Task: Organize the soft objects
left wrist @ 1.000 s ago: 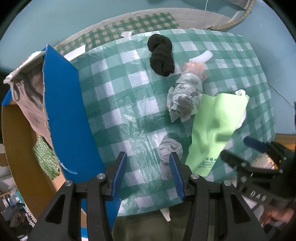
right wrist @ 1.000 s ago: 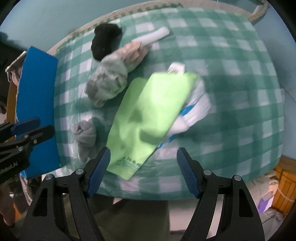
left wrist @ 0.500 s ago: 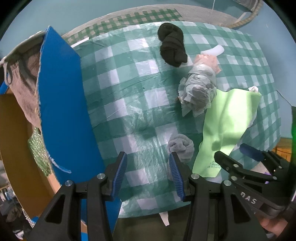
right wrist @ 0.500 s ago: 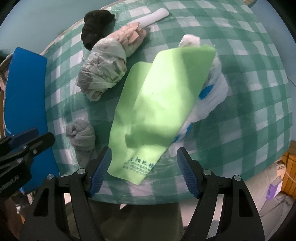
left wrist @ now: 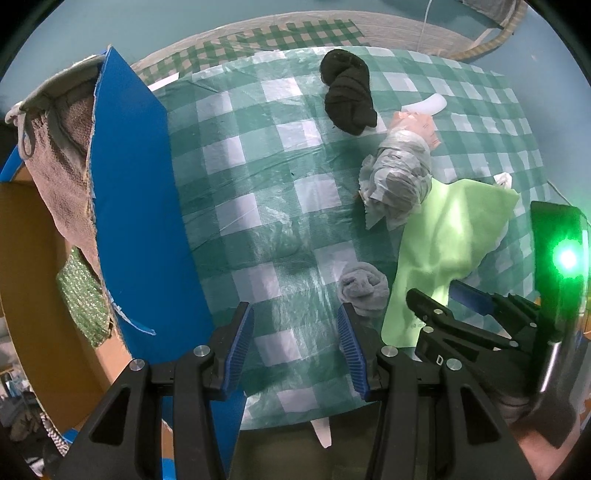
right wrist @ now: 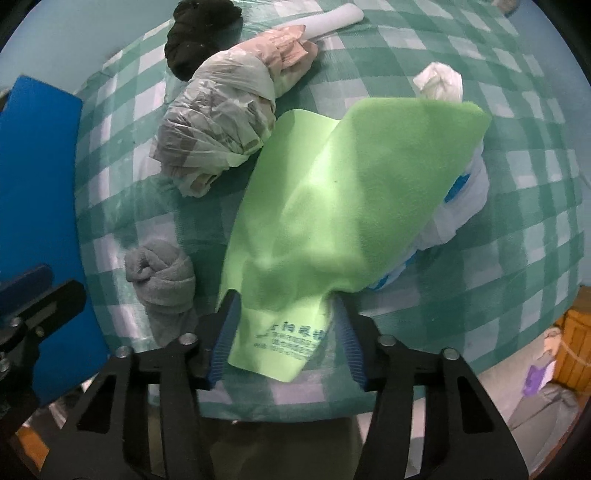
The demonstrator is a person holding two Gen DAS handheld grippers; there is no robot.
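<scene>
A light green cloth lies on the green checked table, over a white and blue bag. My right gripper has its jaws open on either side of the cloth's near end; it also shows in the left wrist view. A rolled grey sock lies left of the cloth, and shows in the left wrist view too. My left gripper is open and empty beside the sock. A plastic-wrapped bundle and a black sock roll lie farther back.
A cardboard box with a blue flap stands at the table's left; a brown towel hangs over its rim and a green knit item lies inside. A white tube lies at the back.
My right gripper has moved forward and its jaws have narrowed around the green cloth's near end. My left gripper has shifted slightly left of the grey sock.
</scene>
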